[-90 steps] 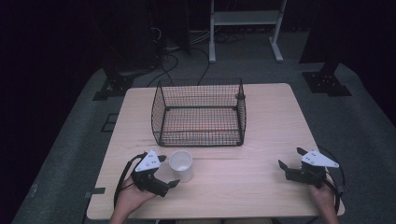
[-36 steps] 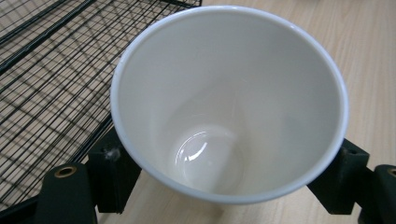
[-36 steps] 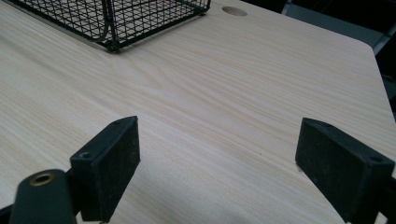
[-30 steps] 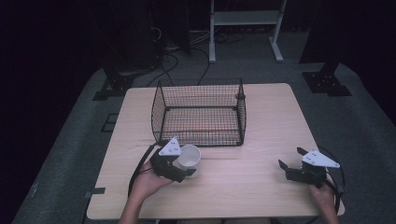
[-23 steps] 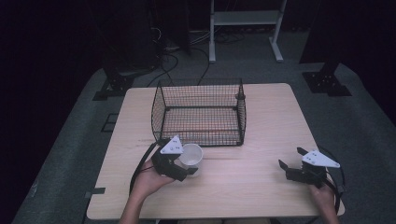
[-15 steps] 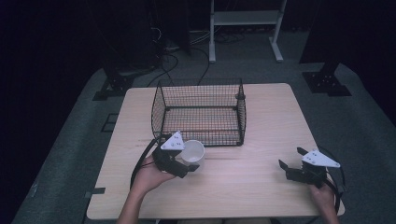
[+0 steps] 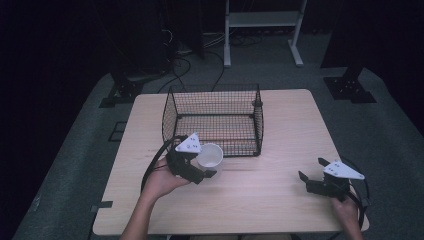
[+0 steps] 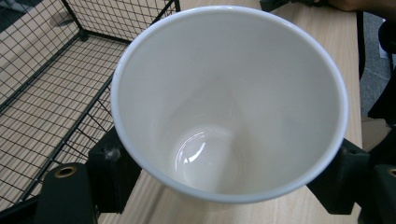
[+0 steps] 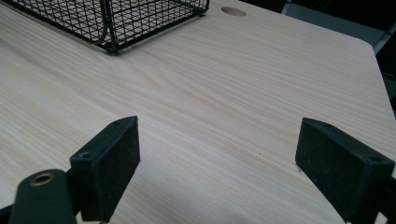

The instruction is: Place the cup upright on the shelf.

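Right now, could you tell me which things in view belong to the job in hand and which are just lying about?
In use:
- white cup, clamped in the left gripper
- wire basket, close beside the cup

Lying about:
- right gripper, open, holding nothing, over the table
- white stand behind the table

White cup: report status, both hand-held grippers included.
Left hand-held gripper shut on white cup, beside wire basket. Right hand-held gripper open, on table. Basket's near wall ahead.

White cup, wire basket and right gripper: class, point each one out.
white cup [image 8: 224, 112], left gripper view, inner wall.
wire basket [image 7: 257, 122], high view, right side wall.
right gripper [image 7: 311, 174], high view, between its fingers.
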Available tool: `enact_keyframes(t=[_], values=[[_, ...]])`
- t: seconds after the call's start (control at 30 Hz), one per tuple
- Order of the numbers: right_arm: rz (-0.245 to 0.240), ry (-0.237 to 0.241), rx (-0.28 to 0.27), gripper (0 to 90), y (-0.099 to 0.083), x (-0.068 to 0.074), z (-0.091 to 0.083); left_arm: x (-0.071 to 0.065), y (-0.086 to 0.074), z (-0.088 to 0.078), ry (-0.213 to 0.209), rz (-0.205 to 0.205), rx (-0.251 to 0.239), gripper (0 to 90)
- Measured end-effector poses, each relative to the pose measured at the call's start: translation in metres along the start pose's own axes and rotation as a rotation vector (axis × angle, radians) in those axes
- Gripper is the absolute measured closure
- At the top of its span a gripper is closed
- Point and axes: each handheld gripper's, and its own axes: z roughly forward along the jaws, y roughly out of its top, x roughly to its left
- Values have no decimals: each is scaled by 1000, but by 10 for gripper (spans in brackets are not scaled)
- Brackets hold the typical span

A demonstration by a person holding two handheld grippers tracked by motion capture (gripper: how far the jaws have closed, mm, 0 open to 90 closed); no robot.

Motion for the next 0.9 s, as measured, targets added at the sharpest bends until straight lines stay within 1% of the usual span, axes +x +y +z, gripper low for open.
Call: enact_keyframes(t=[0.1,0.33,0.6,0.67,0.8,0.9], values=[[2,-2,0,131,0,0,0,2,2,0,-7,0,-4,216],[3,-1,2,131,0,0,0,8,10,-1,-18,5,13,216],[7,-2,2,131,0,0,0,18,24,-5,-23,10,26,217],[8,-4,0,131,0,-1,0,21,27,-6,-25,10,19,216],[8,-6,0,131,0,-1,0,28,36,-8,-24,13,29,216],[7,-6,-2,131,0,0,0,32,43,-10,-28,16,24,217]])
